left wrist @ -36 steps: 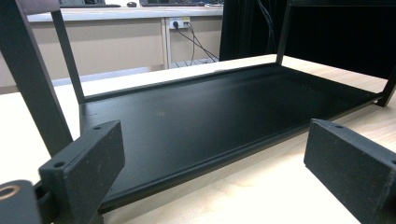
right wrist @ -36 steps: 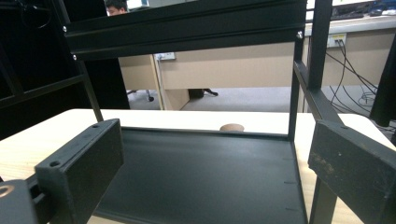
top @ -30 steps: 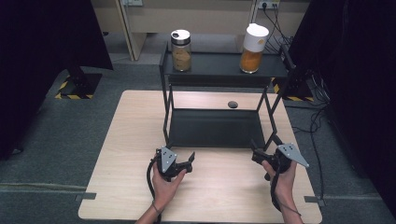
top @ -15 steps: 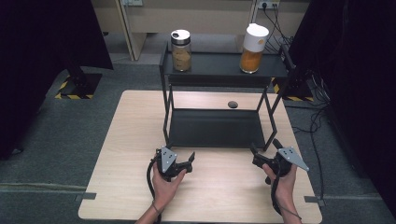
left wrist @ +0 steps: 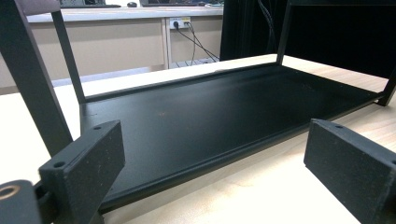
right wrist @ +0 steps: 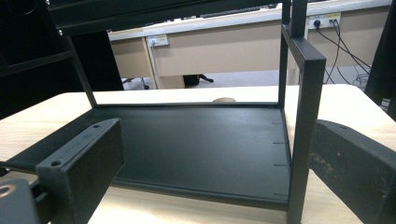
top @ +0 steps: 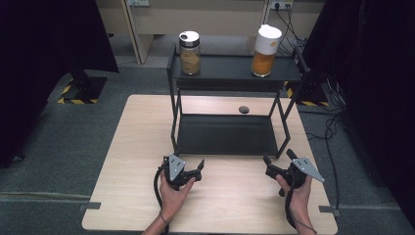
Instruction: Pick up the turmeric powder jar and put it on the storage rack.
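Observation:
A black two-level metal rack (top: pixel 230 134) stands on the wooden table (top: pixel 137 147). Its top shelf carries a glass jar with a silver lid (top: pixel 190 53) at the left and a white-lidded jar of orange contents (top: pixel 265 49) at the right. My left gripper (top: pixel 198 169) rests on the table just in front of the rack's left front leg, open and holding nothing. My right gripper (top: pixel 278 157) sits open and holding nothing by the right front leg. The left gripper view looks over the bare lower shelf (left wrist: pixel 205 112); the right gripper view has the right front leg (right wrist: pixel 301 140) between its jaws.
A small dark round object (top: pixel 243 109) lies on the table behind the rack. Grey carpet surrounds the table, with cables (top: pixel 333 132) on the floor at the right and a beige desk (top: pixel 195 14) beyond.
My right gripper has drifted slightly left and toward the table's near edge. The left gripper and the jars have stayed put.

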Demonstrator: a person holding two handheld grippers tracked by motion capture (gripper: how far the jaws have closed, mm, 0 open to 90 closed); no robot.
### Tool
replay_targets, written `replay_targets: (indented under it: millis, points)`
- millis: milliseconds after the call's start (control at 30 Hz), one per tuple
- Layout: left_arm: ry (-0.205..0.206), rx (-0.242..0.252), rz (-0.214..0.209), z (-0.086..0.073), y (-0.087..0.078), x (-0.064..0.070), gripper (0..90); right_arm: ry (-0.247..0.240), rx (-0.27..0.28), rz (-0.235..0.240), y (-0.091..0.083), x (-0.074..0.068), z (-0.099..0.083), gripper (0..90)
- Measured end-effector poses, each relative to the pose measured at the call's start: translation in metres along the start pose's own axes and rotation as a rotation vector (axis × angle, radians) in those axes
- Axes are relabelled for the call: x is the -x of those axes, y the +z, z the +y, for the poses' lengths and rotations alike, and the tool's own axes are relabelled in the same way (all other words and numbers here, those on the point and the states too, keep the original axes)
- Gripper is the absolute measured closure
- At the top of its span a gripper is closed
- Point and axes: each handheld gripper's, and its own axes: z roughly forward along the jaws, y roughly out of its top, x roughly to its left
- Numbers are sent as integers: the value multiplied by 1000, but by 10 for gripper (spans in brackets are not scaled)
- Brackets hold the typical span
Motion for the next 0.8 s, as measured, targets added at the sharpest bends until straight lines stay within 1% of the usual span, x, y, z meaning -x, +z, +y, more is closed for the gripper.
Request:
replay_targets:
  millis: [800]
  points:
    - [2, 2, 2, 0, 0, 1, 44, 3, -28, 1, -9, 0, -10, 43]
